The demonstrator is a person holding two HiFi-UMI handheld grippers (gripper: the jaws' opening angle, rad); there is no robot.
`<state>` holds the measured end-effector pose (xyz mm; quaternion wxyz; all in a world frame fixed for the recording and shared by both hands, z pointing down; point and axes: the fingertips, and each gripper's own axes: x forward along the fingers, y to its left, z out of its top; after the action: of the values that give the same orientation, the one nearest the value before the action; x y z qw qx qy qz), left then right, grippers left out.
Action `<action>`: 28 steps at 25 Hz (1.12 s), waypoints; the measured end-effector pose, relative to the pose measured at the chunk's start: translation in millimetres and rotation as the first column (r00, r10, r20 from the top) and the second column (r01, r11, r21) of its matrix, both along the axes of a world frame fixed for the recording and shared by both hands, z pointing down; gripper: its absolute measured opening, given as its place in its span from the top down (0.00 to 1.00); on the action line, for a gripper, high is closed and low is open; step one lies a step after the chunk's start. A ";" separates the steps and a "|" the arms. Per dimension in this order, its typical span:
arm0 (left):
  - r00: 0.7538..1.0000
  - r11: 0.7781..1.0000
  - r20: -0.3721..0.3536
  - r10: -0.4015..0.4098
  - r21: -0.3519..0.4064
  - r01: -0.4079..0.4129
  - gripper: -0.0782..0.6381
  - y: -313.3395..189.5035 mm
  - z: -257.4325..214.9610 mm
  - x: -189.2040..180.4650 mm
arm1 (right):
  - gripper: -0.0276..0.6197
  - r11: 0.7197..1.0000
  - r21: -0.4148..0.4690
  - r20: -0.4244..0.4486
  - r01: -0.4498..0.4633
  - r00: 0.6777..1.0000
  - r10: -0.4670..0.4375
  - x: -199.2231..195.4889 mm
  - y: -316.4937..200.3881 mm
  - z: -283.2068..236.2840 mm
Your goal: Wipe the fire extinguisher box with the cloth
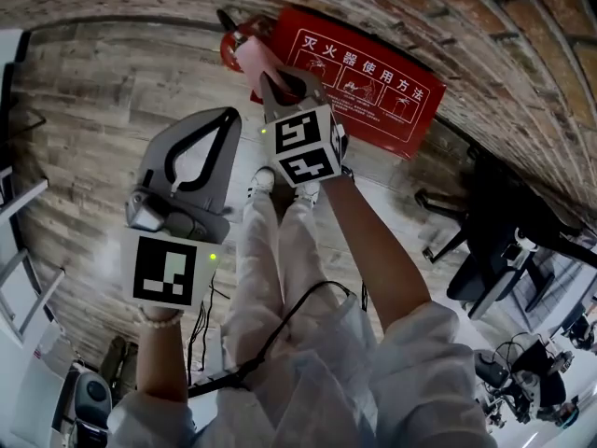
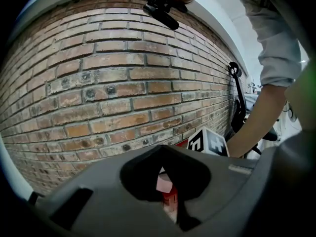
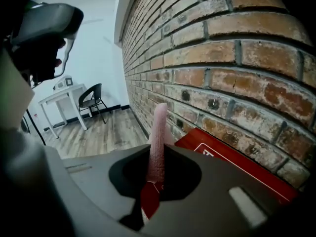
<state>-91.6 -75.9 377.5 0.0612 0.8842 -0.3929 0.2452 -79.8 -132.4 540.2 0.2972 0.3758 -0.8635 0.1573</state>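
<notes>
Well, the right gripper [image 3: 157, 151] has its jaws pressed together on the cloth [image 3: 159, 125], a pink rolled strip that stands up out of the pinch, just left of the fire extinguisher box [image 3: 224, 159]. In the head view the cloth lies across the box's left end; whether it touches the red face or only hangs before it I cannot tell. The left gripper [image 1: 226, 118] has its jaws brought together with nothing between them, and it hangs left of the box and clear of it, over the wooden floor [image 1: 103, 91].

The box stands at the foot of the brick wall [image 1: 522, 26], its front panel shut and printed with white characters and small diagrams, so whatever it holds is out of sight. Just beside the box's left end a red body with a black fitting [image 1: 229, 37] pokes out (most of it is behind the cloth), and I cannot tell whether it sits inside the box or next to it.

The right gripper view shows only one corner of the box, the rest cut off by the gripper's own grey body. The left gripper view gives no more than a sliver of red and pink through the opening in that gripper's body. Right of the box, well apart from it, stands a black chair [image 1: 494, 250].
</notes>
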 end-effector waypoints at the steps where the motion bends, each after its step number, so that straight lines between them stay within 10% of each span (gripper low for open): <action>1: 1.000 1.000 -0.001 -0.001 0.000 0.001 0.90 0.2 -0.1 -0.3 | 0.93 1.000 -0.008 -0.011 -0.007 1.000 0.007 0.5 0.2 5.2; 28: 0.997 0.997 0.000 0.080 0.000 -0.080 0.90 1.4 1.2 35.1 | 0.93 0.988 -0.016 -0.151 -0.151 0.978 0.147 77.3 8.2 35.5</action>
<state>-56.5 -74.5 378.7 0.0511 0.8992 -0.3571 0.2475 -2.5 -124.2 575.7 0.3537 0.4460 -0.8060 0.1622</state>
